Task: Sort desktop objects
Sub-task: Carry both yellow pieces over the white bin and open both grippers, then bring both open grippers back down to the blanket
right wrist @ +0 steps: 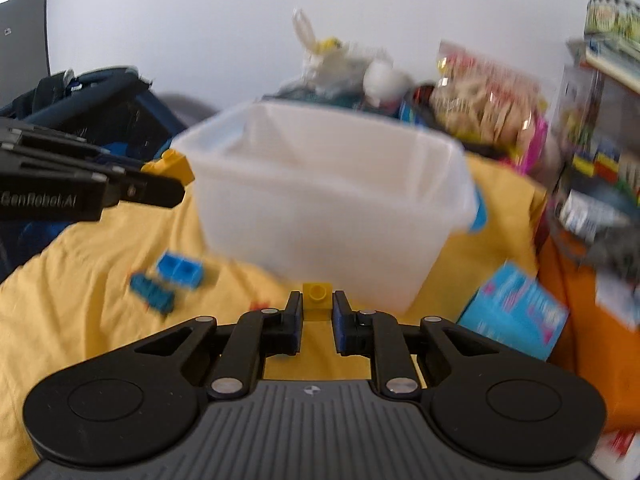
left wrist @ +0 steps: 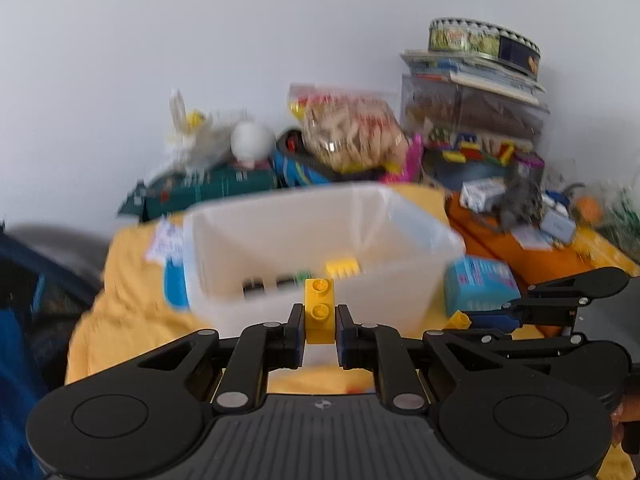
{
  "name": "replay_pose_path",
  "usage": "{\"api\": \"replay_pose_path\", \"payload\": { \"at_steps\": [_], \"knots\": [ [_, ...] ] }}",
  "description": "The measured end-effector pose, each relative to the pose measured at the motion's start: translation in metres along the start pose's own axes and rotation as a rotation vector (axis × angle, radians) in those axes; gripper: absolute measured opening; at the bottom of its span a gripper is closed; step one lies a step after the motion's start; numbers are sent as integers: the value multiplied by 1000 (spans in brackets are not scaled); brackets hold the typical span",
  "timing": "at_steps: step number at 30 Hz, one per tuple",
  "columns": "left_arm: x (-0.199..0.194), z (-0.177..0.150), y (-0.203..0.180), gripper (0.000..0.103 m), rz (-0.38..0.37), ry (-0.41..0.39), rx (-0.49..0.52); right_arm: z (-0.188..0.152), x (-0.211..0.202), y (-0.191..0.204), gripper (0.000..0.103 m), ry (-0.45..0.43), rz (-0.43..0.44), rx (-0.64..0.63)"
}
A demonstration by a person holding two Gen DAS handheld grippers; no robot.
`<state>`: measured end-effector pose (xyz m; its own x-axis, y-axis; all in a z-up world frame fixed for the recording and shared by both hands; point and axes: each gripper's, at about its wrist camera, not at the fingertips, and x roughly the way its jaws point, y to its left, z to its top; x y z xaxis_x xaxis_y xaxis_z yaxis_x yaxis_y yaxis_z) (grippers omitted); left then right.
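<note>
Left wrist view has the left gripper (left wrist: pixel 320 318) clamped narrow on a yellow two-stud brick (left wrist: pixel 319 310), held just in front of the near wall of the white plastic bin (left wrist: pixel 248 232), above the yellow cloth (left wrist: pixel 132 320). Over in the right wrist view, the right gripper (right wrist: pixel 316 314) has its own small yellow brick (right wrist: pixel 317 293) pinched between its pads, again just short of the bin's near wall.

Now the risks. Both grippers are heading for the same bin mouth side by side, and the left gripper sits close on the right one's flank, so a clash of fingers at the rim looks possible. The right gripper's brick is caught only near the pad tips, with little of it showing above them; a knock on the wall could twist it loose onto the cloth. A release too early, before either brick clears the rim, would likely bounce it off the outside.

Inside the bin: a yellow toothed piece (left wrist: pixel 343 268), a small green piece and two dark items low by the near wall, too blurred to name. It is far from full.

Loose on the cloth, two blue bricks (right wrist: pixel 168 280) wait left of the bin, and a light blue box (right wrist: pixel 516 312) lies to its right, with a heap of clutter behind
</note>
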<state>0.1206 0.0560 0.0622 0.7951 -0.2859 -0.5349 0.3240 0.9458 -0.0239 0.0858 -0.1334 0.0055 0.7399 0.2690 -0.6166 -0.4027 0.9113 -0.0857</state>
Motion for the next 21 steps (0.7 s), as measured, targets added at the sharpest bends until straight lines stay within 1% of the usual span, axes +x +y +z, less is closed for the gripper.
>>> {"api": "replay_pose_path", "payload": {
  "at_steps": [4,7,10,12,15,19,21],
  "knots": [
    [16,24,2,17,20,-20,22,30,8,-7,18,-51,-15,-13],
    [31,37,3,17,29,-15,32,52,16,-10,18,-79,-27,-24],
    [47,48,5,17,40,-4,59,70,29,-13,18,-90,-48,-42],
    [60,55,8,17,45,2,50,80,41,-17,18,-81,-59,-48],
    [84,56,15,17,62,33,40,92,59,-22,18,-58,-66,-50],
    [108,52,20,17,96,72,47,95,80,-26,18,-26,-67,-53],
    [112,50,22,18,95,82,38,94,88,-27,18,-14,-68,-47]
  ]
}}
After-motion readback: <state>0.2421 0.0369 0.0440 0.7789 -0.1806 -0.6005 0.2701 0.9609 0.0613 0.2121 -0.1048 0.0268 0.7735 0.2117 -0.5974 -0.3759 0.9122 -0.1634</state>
